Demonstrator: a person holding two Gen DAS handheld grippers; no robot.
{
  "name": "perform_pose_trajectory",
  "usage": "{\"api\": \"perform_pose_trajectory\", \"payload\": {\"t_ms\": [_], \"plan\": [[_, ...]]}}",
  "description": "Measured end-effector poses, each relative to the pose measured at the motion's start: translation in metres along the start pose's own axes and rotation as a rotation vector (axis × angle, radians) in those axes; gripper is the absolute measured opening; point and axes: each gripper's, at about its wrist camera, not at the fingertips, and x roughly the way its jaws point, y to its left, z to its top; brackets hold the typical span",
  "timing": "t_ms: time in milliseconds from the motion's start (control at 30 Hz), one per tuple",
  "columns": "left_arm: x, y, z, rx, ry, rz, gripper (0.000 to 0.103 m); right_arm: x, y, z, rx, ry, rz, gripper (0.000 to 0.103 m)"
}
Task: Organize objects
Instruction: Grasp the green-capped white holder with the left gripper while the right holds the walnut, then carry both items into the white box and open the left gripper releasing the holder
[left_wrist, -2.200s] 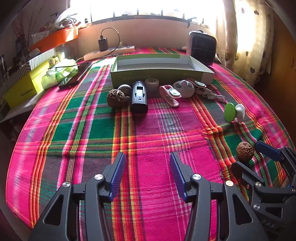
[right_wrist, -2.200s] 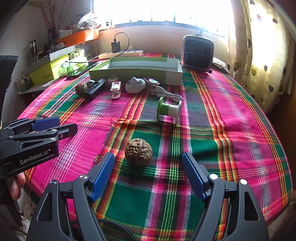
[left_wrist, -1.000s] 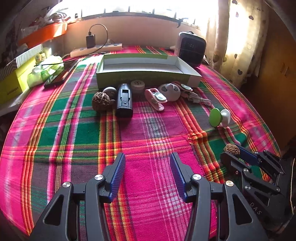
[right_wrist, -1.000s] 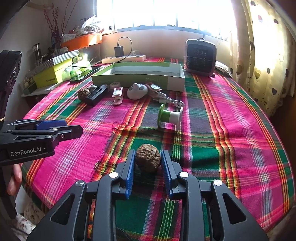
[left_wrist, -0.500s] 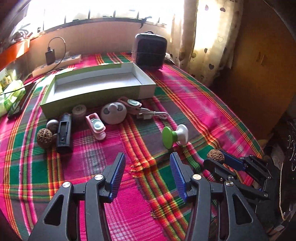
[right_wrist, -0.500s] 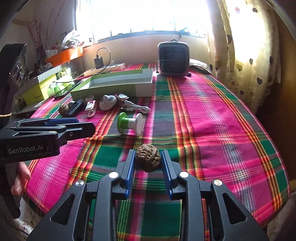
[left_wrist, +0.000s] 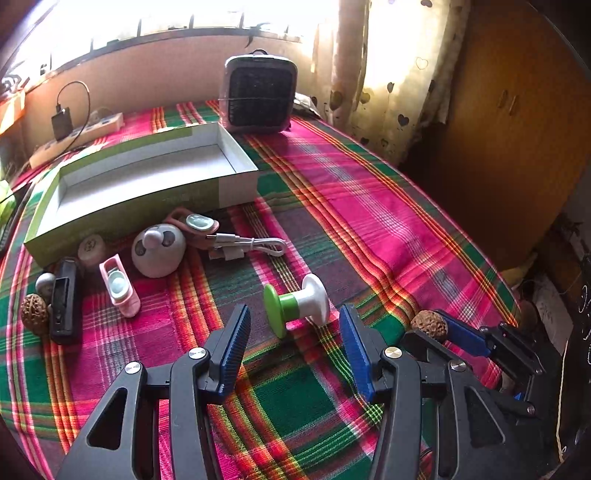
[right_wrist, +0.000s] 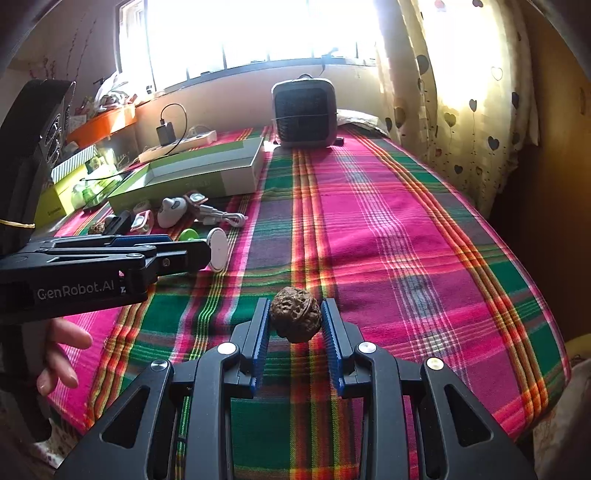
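My right gripper is shut on a brown walnut and holds it above the plaid cloth; it also shows in the left wrist view. My left gripper is open and empty, its jaws either side of a green-and-white spool lying on the cloth just ahead. An empty green-and-white box lies farther back. In front of it lie a second walnut, a black device, a pink clip, a white round gadget and a white cable.
A grey heater stands behind the box. A power strip with a charger lies along the back wall. Curtains hang at the right. The table's edge drops off to the right and front.
My right gripper closed on the walnut and lifted it. My left gripper swung right and forward, so the spool now lies between its open jaws.
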Motion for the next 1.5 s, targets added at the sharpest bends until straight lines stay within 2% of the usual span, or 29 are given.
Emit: {"api": "perform_pose_trajectory", "payload": {"t_ms": [367,700,900,1000,1500], "plan": [[0.021,0.0,0.006,-0.026,0.044,0.041,0.048,0.005,-0.003,0.002,-0.004,0.009,0.009,0.029],[0.023,0.0,0.008,-0.03,0.05,0.061,0.048,0.007,-0.004,0.005,-0.005,0.015,0.011,0.029],[0.023,0.003,0.009,-0.035,0.052,0.057,0.04,0.009,-0.002,0.006,-0.009,0.019,0.013,0.029],[0.022,0.001,0.009,-0.027,0.049,0.058,0.032,0.009,-0.001,0.007,-0.012,0.019,0.011,0.029],[0.004,0.017,0.013,-0.049,0.003,0.079,0.032,0.01,0.012,0.022,-0.043,0.009,0.027,0.029]]}}
